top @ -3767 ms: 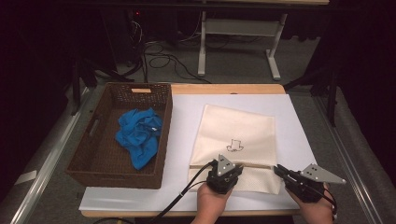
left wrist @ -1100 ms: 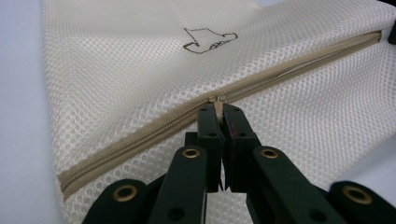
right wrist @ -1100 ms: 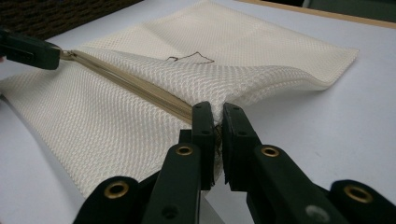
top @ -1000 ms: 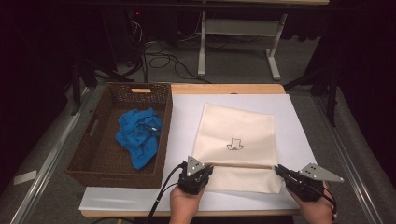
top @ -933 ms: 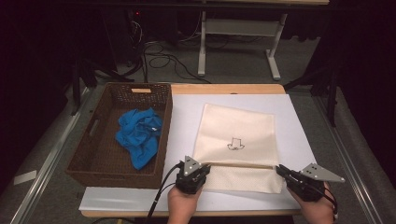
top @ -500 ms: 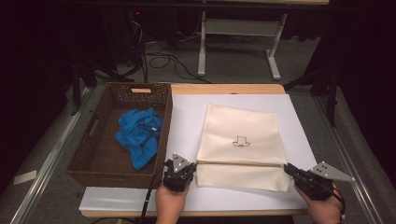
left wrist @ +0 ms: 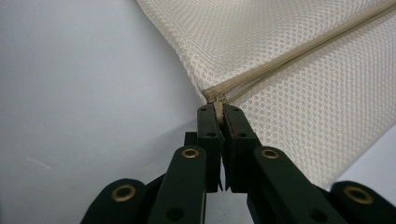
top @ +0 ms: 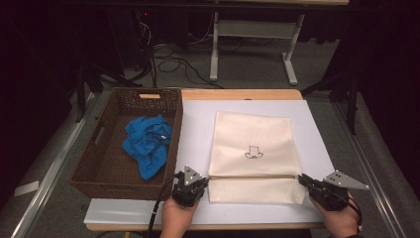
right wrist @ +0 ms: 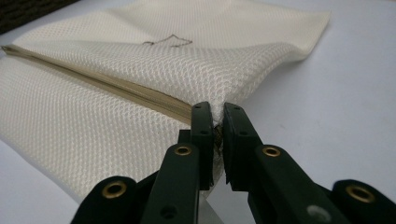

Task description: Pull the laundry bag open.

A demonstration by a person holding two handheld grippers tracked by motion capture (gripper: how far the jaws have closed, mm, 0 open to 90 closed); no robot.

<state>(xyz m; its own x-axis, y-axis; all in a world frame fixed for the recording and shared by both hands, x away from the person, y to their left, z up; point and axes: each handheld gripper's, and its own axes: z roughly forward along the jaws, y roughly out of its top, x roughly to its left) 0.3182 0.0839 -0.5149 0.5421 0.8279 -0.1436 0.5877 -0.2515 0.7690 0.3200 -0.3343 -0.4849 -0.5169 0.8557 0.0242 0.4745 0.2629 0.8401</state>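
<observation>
Grippers bracket a cream mesh bag (top: 252, 158) on the white table (top: 198, 124), seen from above. Left gripper (left wrist: 218, 112) clamps the zipper pull (left wrist: 217, 108) at the seam's end; right gripper (right wrist: 217, 122) pinches the opposite corner, apparently anchoring the bag against the pull.

Two black grippers seen, one per hand; left gripper (top: 190, 186) w/ grey three-cornered plate on top, dotted w/ small screws, & black cable trailed from rear; right gripper (top: 324, 190) topped by same grey plate; jaws matte black, flat linkage bars fixed w/ brass-ringed rivets; dark strap worn at right wrist.
</observation>
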